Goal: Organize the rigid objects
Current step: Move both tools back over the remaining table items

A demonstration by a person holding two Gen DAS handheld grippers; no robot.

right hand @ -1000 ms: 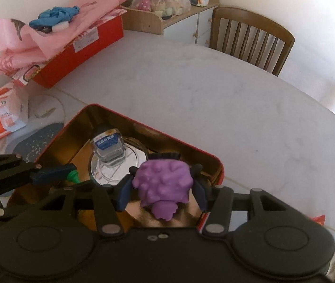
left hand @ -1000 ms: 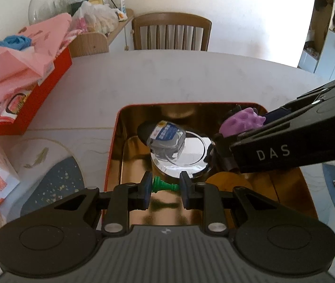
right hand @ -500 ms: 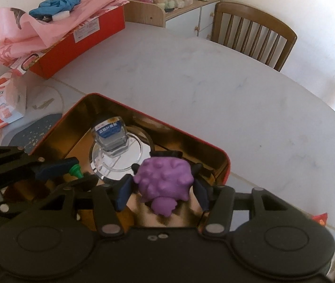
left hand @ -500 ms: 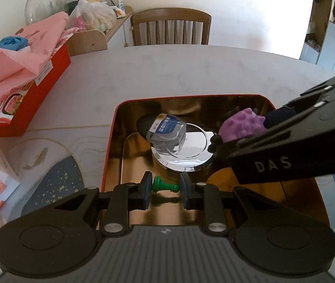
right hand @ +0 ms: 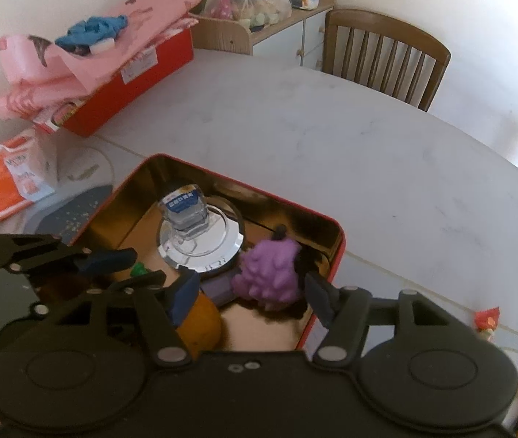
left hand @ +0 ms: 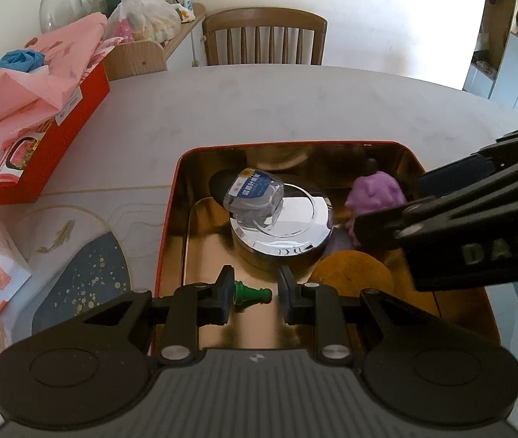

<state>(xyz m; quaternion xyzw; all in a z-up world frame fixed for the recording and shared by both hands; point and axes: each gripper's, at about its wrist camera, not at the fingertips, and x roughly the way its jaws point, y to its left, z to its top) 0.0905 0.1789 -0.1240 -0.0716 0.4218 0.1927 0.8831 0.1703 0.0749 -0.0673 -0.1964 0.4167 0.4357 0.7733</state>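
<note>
Purple toy lies between the parted right gripper fingers.

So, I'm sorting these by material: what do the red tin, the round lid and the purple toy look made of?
Red tin: likely thin metal, its gold inner walls shiny and reflective. Round lid: looks like polished or chromed metal, mirror-bright. Purple toy: matte and knobbly, probably rubber or soft plastic; can't tell which.
</note>
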